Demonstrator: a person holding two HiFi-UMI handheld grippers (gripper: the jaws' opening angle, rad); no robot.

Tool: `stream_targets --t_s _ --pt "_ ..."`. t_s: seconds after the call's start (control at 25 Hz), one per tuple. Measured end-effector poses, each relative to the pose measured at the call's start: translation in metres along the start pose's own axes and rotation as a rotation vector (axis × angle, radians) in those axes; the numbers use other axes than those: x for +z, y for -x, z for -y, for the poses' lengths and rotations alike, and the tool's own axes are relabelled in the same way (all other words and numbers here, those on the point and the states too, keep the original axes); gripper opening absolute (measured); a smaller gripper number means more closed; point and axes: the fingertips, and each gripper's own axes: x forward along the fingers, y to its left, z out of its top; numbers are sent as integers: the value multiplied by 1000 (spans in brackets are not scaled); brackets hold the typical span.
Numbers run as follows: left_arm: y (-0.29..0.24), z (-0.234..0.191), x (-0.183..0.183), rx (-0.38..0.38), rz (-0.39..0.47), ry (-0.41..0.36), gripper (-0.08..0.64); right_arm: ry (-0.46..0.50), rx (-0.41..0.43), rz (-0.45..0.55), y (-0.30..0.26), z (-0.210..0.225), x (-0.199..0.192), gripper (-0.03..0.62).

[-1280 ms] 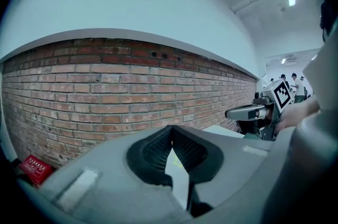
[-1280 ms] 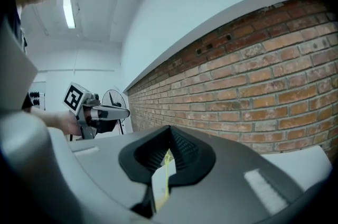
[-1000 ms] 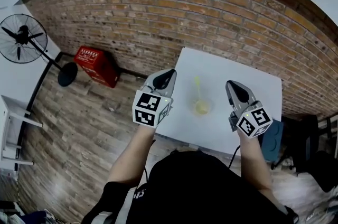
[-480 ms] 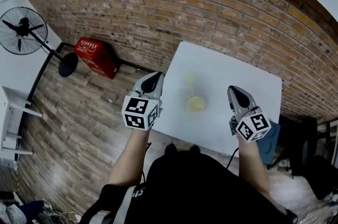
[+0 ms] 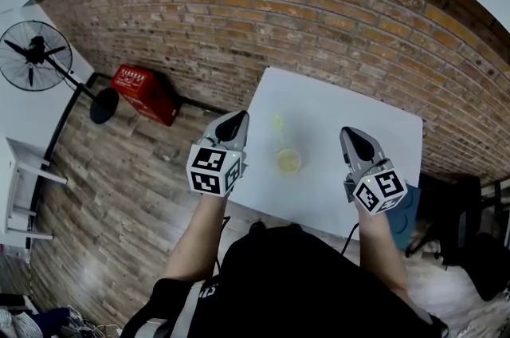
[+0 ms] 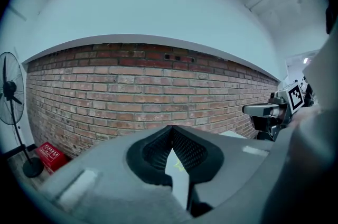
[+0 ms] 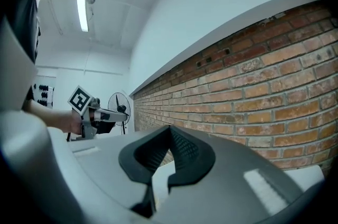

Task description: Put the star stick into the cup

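From above, the star stick stands in the yellow cup near the middle of the white worktop, its star tipped toward the far brick wall. The left gripper hangs off the worktop's left edge and the right gripper hangs to the cup's right, both well apart from it. The left gripper view shows its jaws pressed together, holding nothing. The right gripper view shows the same: jaws closed, empty.
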Motion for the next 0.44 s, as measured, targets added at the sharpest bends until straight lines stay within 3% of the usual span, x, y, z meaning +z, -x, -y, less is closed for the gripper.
stream_targets --t_s 0.44 --pt "-5 11 -1 -7 -14 -8 5 -26 38 -3 0 2 -4 -3"
